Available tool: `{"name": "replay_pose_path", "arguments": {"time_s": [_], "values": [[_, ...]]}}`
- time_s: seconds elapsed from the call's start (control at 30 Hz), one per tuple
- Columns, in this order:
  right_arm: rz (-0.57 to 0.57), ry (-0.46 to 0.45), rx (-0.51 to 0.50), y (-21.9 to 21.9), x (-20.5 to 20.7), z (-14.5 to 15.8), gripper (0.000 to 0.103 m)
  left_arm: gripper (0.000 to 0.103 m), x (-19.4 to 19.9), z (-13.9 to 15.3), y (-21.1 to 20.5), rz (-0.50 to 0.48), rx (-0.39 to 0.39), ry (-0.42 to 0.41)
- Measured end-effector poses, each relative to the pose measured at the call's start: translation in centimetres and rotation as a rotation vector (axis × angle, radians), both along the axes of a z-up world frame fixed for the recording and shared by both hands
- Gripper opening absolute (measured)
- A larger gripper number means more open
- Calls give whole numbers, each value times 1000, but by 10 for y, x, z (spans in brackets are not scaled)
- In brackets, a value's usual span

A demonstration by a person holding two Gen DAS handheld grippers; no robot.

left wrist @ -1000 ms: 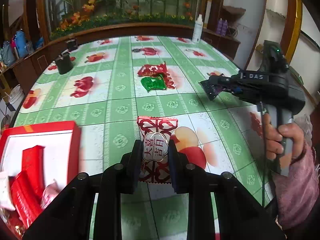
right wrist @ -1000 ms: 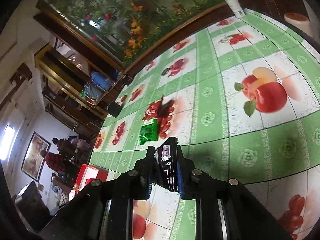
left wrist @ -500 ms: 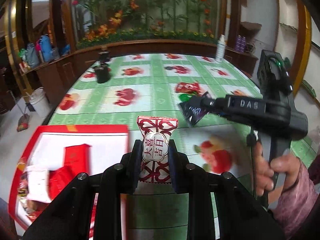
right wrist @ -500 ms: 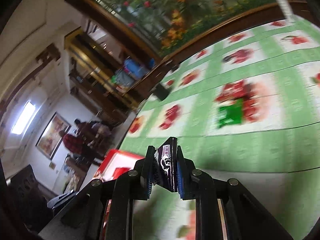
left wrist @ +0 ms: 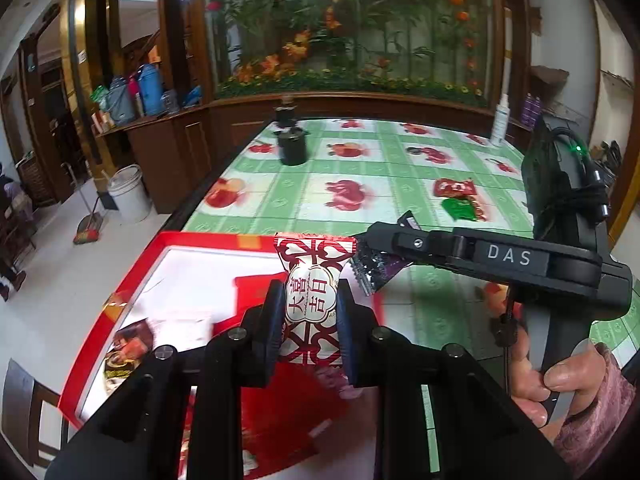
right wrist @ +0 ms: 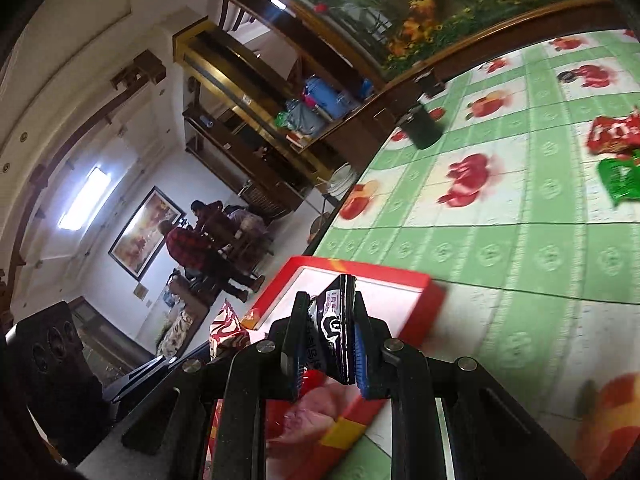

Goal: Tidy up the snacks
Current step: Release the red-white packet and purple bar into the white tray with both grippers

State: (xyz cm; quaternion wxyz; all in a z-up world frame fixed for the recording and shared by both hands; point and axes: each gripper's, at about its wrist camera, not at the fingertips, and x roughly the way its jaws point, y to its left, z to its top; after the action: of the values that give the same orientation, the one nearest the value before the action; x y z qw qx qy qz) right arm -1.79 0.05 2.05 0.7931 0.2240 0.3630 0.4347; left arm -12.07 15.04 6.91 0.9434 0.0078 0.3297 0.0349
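My left gripper (left wrist: pixel 308 304) is shut on a red-and-white patterned snack packet (left wrist: pixel 312 280), held above the red box (left wrist: pixel 132 276) with a white inside that holds several snacks. My right gripper (right wrist: pixel 328 340) is shut on a dark purple snack packet (right wrist: pixel 334 336), at the box's near right corner (right wrist: pixel 416 300). In the left wrist view the right gripper (left wrist: pixel 376 256) reaches in from the right, its dark packet (left wrist: pixel 374 270) just beside my red-and-white one. A red packet (left wrist: pixel 454 188) and a green packet (left wrist: pixel 460 208) lie on the table further back.
The table has a green checked cloth (left wrist: pixel 384 200) with fruit prints. A black container (left wrist: pixel 292 146) and a white bottle (left wrist: pixel 500 120) stand near its far edge. The red box sits at the table's left edge; floor, a white bucket (left wrist: pixel 128 192) and people (right wrist: pixel 200 240) lie beyond.
Both grippers have swung left with their packets, from over the open cloth to above the red box. The right gripper's packet has come close beside the left one.
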Motion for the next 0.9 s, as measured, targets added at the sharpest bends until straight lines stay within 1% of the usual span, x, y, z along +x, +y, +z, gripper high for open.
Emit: {"name": "replay_pose_path", "arguments": {"time_s": [0.13, 0.43, 0.6, 0.73, 0.87, 0.9], "values": [[11, 7, -3, 14, -1, -3, 19, 22, -4, -4, 17, 31, -13, 1], [22, 7, -9, 24, 2, -5, 20, 22, -9, -8, 37, 70, -28, 5], [53, 5, -6, 37, 3, -4, 21, 22, -10, -7, 54, 111, -27, 0], [108, -5, -6, 53, 0, -3, 22, 22, -11, -9, 74, 170, -26, 6], [195, -17, 0, 73, -7, 0, 22, 23, -9, -12, 87, 224, -19, 23], [219, -20, 2, 77, -9, 1, 25, 24, -8, -14, 89, 234, -17, 31]]}}
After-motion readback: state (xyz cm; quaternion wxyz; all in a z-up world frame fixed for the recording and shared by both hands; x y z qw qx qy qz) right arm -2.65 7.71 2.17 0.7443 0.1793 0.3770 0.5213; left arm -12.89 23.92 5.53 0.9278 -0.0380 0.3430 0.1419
